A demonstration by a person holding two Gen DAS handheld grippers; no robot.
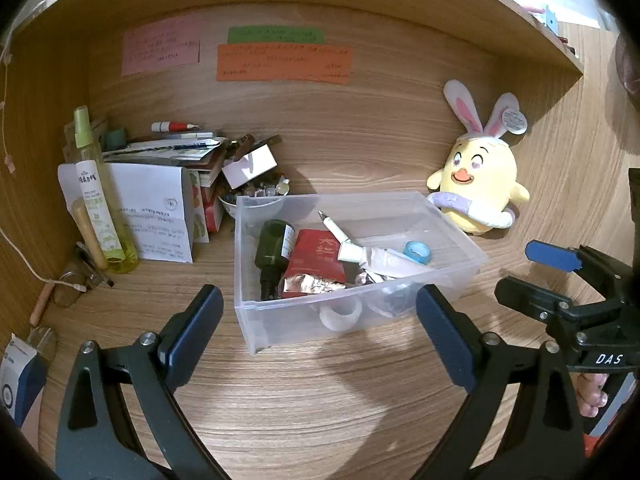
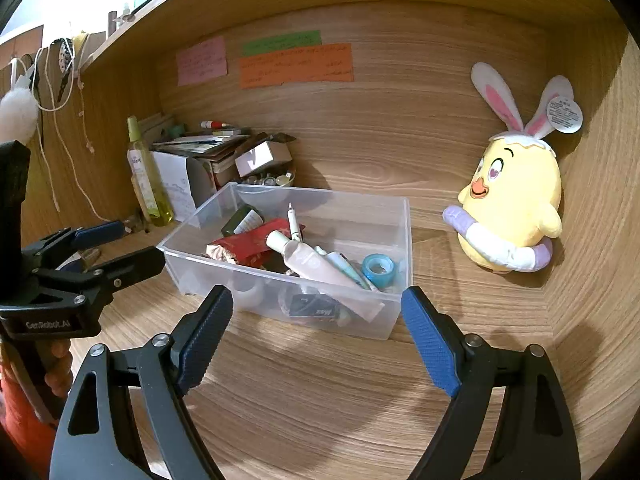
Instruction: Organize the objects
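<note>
Wood-grain walls close in a bench [image 1: 320, 400] with coloured notes [image 1: 282, 63] stuck on the back panel. At its middle stands a clear plastic bin [image 1: 460, 276] already holding a dark bottle [image 1: 272, 254], a red packet [image 1: 316, 260], a tube [image 1: 384, 258] and a tape roll [image 1: 417, 251]. Both tools hover short of it — the left hand-held gripper [image 1: 320, 320] and the right hand-held gripper [image 2: 316, 320], each spread wide and empty. This looks like a pause between picks; next probably comes the clutter pile [image 1: 176, 168] at left, or the plush chick [image 1: 478, 184] — well apart from the bin.

L tool [image 1: 320, 320], R tool [image 2: 318, 320]: both agape.
</note>
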